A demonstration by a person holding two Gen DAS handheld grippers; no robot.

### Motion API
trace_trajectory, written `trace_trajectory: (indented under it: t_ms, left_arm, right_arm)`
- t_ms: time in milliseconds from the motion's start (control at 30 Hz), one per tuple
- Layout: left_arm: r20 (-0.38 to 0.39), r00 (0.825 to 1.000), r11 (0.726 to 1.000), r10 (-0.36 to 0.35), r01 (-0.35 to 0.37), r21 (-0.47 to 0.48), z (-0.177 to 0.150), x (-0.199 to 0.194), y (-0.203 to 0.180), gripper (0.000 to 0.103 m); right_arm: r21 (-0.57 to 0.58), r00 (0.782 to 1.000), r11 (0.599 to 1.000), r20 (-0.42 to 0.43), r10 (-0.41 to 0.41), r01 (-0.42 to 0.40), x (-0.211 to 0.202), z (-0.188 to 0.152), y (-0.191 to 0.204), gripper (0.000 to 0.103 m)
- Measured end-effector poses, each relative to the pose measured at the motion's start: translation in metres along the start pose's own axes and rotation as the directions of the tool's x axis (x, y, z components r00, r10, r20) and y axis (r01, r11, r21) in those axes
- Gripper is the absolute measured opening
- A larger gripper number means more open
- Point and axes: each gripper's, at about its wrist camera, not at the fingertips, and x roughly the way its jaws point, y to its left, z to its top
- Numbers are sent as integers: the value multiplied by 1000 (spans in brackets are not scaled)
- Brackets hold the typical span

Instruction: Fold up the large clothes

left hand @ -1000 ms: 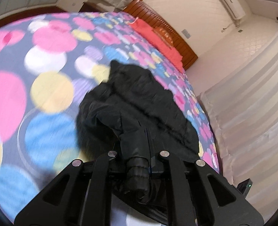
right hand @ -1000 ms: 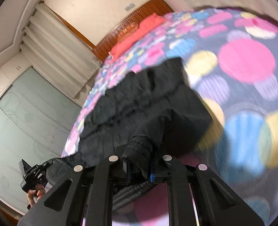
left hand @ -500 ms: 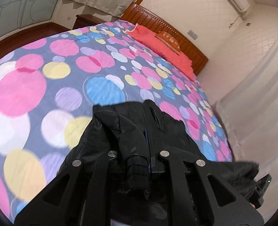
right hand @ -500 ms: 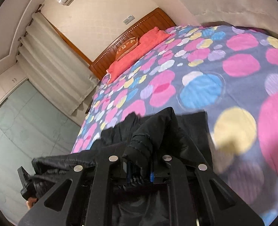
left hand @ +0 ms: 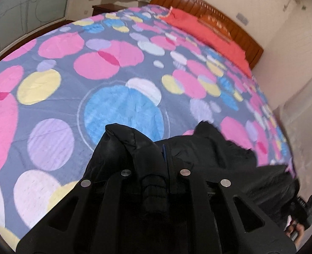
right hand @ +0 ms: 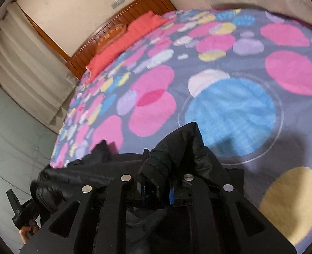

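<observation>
A black padded jacket [left hand: 215,148] hangs stretched between my two grippers at the near edge of a bed with a spotted cover [left hand: 122,110]. My left gripper [left hand: 153,165] holds a fold of the jacket between its fingers, and its jaws are opening slightly. In the right wrist view the jacket [right hand: 183,148] bunches over my right gripper [right hand: 156,177]. That gripper pinches a dark cuff-like fold, and its jaws are opening slightly too. Fabric hides most of the pads. A hand [right hand: 27,230] holds the other gripper at the lower left.
The spotted cover [right hand: 230,110] stretches ahead to red pillows [left hand: 198,27] and a wooden headboard [left hand: 219,12]. Pale curtains [right hand: 29,63] hang along one side of the bed. A dark nightstand [left hand: 105,8] stands at the far corner.
Both grippers have drawn back across the bed with the jacket. It lay spread over the cover before; now it is bunched at the near edge, and much more cover shows ahead.
</observation>
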Motion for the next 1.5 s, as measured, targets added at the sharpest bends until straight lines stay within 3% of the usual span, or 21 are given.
trace_trajectory:
  t_ms: [67, 200, 267, 333, 367, 467, 533, 667, 833, 933, 1033, 1167, 1367, 1500]
  left_arm:
    - [-2, 1000, 1000, -13, 13, 20, -1, 4, -1, 24]
    - [-9, 997, 996, -83, 83, 32, 4, -6, 1, 41]
    - [4, 992, 992, -125, 125, 1, 9, -16, 5, 61]
    - [45, 985, 985, -164, 166, -53, 14, -30, 12, 71]
    - [61, 984, 982, -170, 174, -68, 17, -37, 14, 72]
    - [124, 981, 983, -149, 160, -85, 20, -59, 18, 75]
    - [119, 982, 987, -144, 151, -47, 13, -67, 13, 75]
    - [84, 991, 990, -108, 99, 102, -20, -62, -12, 75]
    - [51, 998, 960, -40, 24, 280, -45, -32, -54, 75]
    - [61, 998, 954, 0, -18, 298, -41, -12, -65, 75]
    - [62, 995, 950, 82, -97, 298, -38, 16, -64, 75]
    - [91, 983, 920, 159, -181, 348, -46, 43, -65, 79]
    - [94, 973, 902, 211, -231, 365, -45, 61, -73, 80]
    - [61, 974, 907, 218, -225, 356, -40, 39, -74, 78]
  right_arm:
    - [-1, 1000, 1000, -15, -7, 7, 7, -1, -2, 21]
    - [25, 998, 998, -25, 54, -53, -1, 3, -6, 32]
    - [28, 996, 996, -10, 86, -86, -14, 6, -6, 43]
    - [15, 995, 996, 45, 90, -91, -30, 7, -3, 70]
    - [3, 993, 996, 80, 86, -87, -40, 8, -1, 72]
    - [-23, 991, 996, 95, 89, -87, -53, 7, 8, 72]
    - [-72, 992, 995, 100, 73, -66, -56, -2, 20, 72]
    - [-214, 997, 976, 71, -16, 30, -34, -27, 53, 71]
    - [-356, 995, 930, 61, -80, 96, 7, -44, 95, 68]
    - [-413, 989, 899, 69, -127, 144, 32, -44, 111, 68]
    - [-467, 979, 862, 48, -196, 196, 64, -50, 114, 68]
    - [-497, 968, 836, 33, -251, 234, 91, -61, 113, 70]
    - [-500, 958, 822, 53, -284, 271, 106, -63, 113, 71]
    - [-502, 959, 820, 76, -273, 274, 87, -59, 122, 70]
